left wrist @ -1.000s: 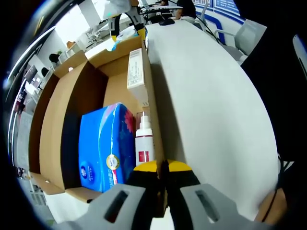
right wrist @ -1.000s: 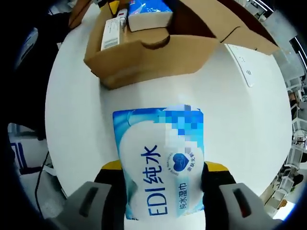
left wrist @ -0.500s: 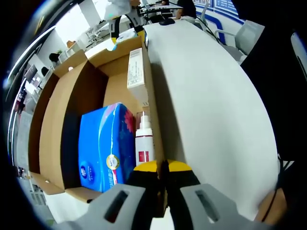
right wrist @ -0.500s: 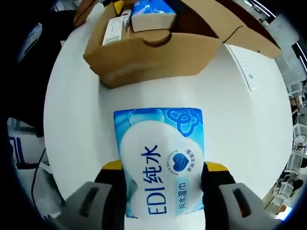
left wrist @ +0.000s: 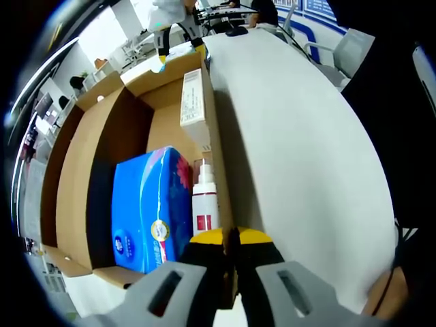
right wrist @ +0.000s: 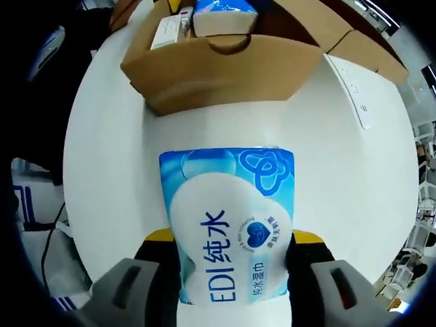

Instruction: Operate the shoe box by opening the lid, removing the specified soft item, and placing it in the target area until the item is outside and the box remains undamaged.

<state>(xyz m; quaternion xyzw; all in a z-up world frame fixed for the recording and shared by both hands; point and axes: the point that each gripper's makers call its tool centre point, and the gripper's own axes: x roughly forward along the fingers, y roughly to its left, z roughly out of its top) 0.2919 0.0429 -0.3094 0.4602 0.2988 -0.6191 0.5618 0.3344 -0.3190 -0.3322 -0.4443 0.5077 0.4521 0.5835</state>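
The open cardboard shoe box (left wrist: 75, 204) lies on the white table (left wrist: 306, 157). It holds a blue tissue pack (left wrist: 146, 208), a white spray bottle (left wrist: 204, 204) and a long white carton (left wrist: 193, 99). My left gripper (left wrist: 230, 238) is shut on the box's near side wall. My right gripper (right wrist: 231, 238) is shut on a blue-and-white wet wipes pack (right wrist: 228, 231), held over the bare table (right wrist: 102, 170) outside the box (right wrist: 218, 75). In the left gripper view, the right gripper (left wrist: 178, 34) shows small beyond the box's far end.
A white power strip (right wrist: 357, 88) lies on the table right of the box. The box's lid flap (right wrist: 361, 51) hangs open behind it. A person's dark clothing (left wrist: 402, 102) and office chairs (left wrist: 351, 51) stand past the table edge.
The right gripper view has shifted slightly, with the wipes pack still held over the table. The left gripper keeps its hold on the box wall; the box has not moved.
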